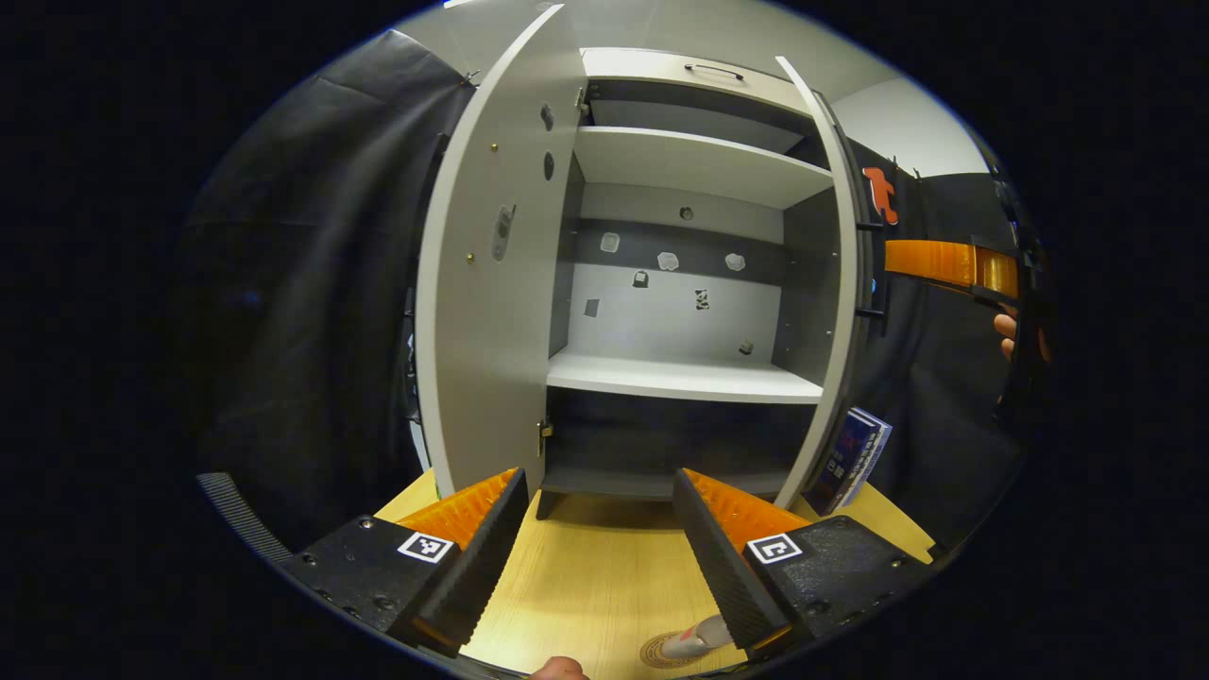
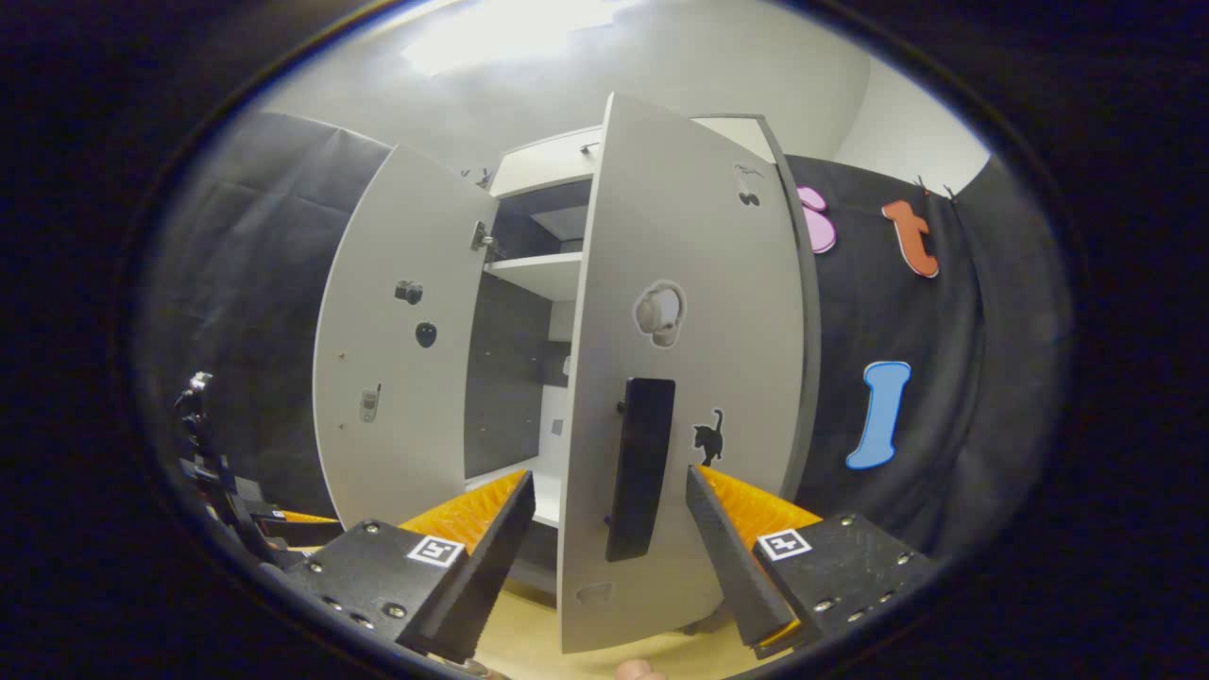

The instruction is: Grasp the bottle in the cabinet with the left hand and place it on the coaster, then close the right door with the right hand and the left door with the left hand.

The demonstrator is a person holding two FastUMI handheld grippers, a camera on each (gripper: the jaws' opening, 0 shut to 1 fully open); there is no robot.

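1. In my left gripper view, the left door (image 1: pixel 491 274) of the cabinet (image 1: pixel 699 80) stands wide open, its inner face turned to me with a few small stickers on it.
2. My left gripper (image 1: pixel 601 529) has its fingers spread apart with nothing between them, held over the pale wooden table (image 1: pixel 586 576) in front of the cabinet.
3. The middle shelf (image 1: pixel 685 378) and the shelf above it are bare; only small stickers show on the back wall.
4. The bottle (image 1: pixel 697 640) lies low in this view, just beside my left gripper's right finger, standing on the round coaster (image 1: pixel 661 654) on the table.
5. The right door (image 1: pixel 836 283) is seen edge-on, open; a blue book (image 1: pixel 855 458) leans near its foot.
6. Far right in the same view, my other gripper and a bit of my hand (image 1: pixel 1007 332) holding it show, well apart from the cabinet.
7. In my right gripper view, the left door (image 2: pixel 401 349) hangs open at the left, and the right door (image 2: pixel 699 331) faces me with its outer side, partly swung toward the cabinet.
8. My right gripper (image 2: pixel 611 534) is open, its fingers either side of the dark vertical handle (image 2: pixel 642 463) as seen from here; I cannot tell whether they touch the door.
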